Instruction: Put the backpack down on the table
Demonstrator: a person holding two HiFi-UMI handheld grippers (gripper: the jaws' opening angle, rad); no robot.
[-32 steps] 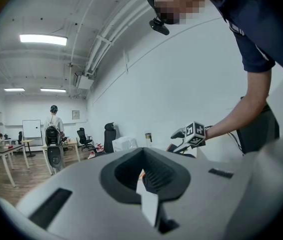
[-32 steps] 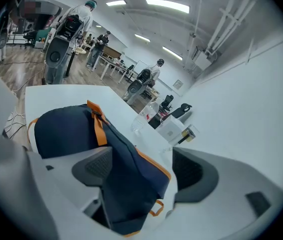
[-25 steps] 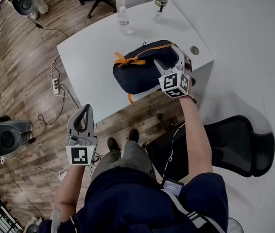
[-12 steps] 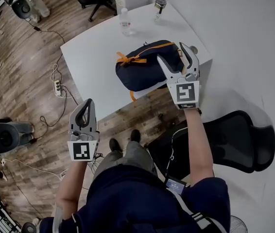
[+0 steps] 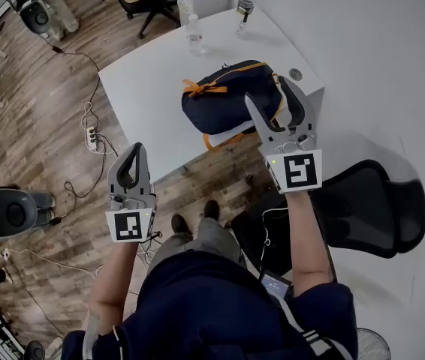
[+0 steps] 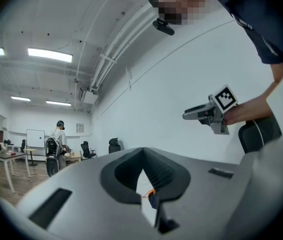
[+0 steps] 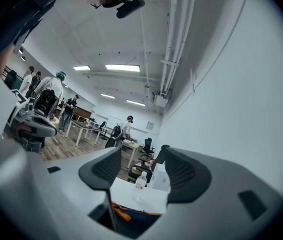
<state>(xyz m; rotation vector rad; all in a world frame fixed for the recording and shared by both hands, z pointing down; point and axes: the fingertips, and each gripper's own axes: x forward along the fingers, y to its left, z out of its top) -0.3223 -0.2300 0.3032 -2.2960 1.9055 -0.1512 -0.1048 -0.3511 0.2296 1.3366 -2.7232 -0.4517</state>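
Navy backpack [image 5: 231, 96] lies on the surface [image 5: 145, 88] by its near edge, long axis across the view, just ahead of & below the R gripper [image 5: 266, 88], whose jaws are spread w/ nothing between and have just been closing; L gripper [image 5: 134, 150], jaws pressed together, is well off to the left.

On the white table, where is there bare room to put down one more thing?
The widest bare patch is the table left of the backpack, up to the left edge. A narrower strip lies between backpack and water bottle. The right end, by the cable hole, is crowded.
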